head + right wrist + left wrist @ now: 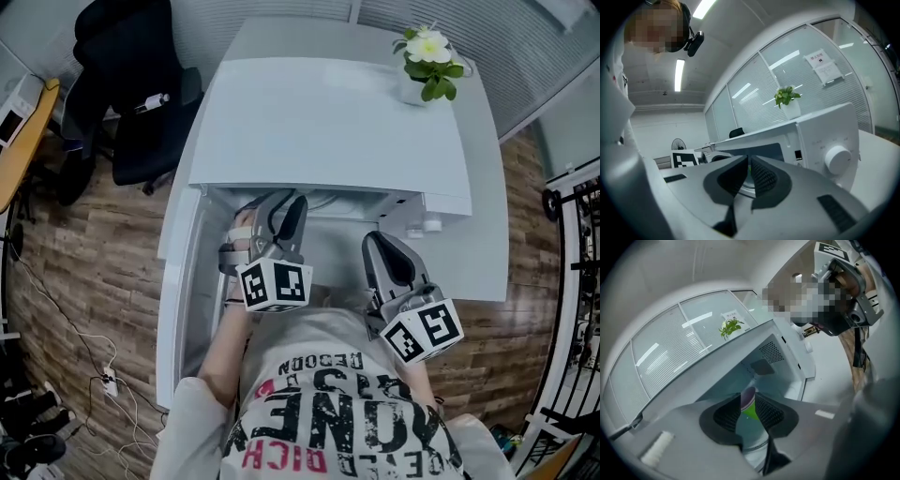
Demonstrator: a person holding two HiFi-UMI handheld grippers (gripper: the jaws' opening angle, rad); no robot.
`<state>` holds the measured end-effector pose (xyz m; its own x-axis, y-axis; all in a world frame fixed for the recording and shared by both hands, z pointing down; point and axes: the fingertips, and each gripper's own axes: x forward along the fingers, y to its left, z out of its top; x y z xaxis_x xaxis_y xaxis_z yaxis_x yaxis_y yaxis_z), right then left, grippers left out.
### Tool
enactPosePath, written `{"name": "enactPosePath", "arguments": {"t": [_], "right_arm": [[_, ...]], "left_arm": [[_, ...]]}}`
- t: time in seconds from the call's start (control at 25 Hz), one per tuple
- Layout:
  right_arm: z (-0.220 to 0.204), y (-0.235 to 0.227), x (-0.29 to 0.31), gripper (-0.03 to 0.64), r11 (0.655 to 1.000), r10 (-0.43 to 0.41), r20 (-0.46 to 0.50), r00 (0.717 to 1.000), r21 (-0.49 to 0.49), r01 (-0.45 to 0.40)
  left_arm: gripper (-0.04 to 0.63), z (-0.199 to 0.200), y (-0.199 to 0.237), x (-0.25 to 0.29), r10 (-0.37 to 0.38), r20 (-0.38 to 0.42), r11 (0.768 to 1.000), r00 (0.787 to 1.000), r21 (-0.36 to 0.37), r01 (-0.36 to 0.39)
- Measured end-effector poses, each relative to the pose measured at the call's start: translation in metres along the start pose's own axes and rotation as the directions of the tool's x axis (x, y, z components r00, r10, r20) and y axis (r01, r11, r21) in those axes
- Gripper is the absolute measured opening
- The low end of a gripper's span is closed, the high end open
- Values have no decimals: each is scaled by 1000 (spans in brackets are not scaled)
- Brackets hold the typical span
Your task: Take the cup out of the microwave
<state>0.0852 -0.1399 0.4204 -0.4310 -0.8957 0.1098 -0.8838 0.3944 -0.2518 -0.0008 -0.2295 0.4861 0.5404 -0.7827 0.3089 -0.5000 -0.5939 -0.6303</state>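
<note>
A white microwave (328, 122) stands with its door (183, 281) swung open to the left. In the left gripper view a small cup (750, 409), purple at the rim and green below, stands inside the cavity on the turntable. My left gripper (748, 397) reaches into the opening (274, 214) with its jaws open. The cup shows in the gap between the fingertips, and I cannot tell whether the pads touch it. My right gripper (377, 244) hangs just outside the front, by the control panel. Its jaws (749, 161) are shut on nothing. In the head view the microwave's top hides the cup.
A potted plant (427, 61) stands on the microwave's back right corner. A white knob (837, 159) sits on the control panel. A black office chair (131, 84) is at the left, and cables (94, 375) lie on the wooden floor. Glass partitions run behind.
</note>
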Motion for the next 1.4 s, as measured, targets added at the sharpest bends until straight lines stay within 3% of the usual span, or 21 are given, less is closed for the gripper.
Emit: {"name": "enactPosePath", "arguments": {"t": [0.2,0.48,1.12,1.4], "right_arm": [[-10,-3,-4,28,1000,21,5,1000,-15,-21],[-8,-7,-13,28,999,34,25,999,-29,-33],[2,-24,-22,28,1000,20,39,999,-19,-20],[2,-30,-20,28,1000,11,35,999,-7,-11]], "left_arm": [[103,4,-3,10,3,1,992,1000,126,-4],[121,2,-13,24,-74,-50,972,996,220,84],[146,-25,-25,48,-162,-183,942,970,264,207],[57,-19,-23,46,-177,-198,937,964,266,226]]}}
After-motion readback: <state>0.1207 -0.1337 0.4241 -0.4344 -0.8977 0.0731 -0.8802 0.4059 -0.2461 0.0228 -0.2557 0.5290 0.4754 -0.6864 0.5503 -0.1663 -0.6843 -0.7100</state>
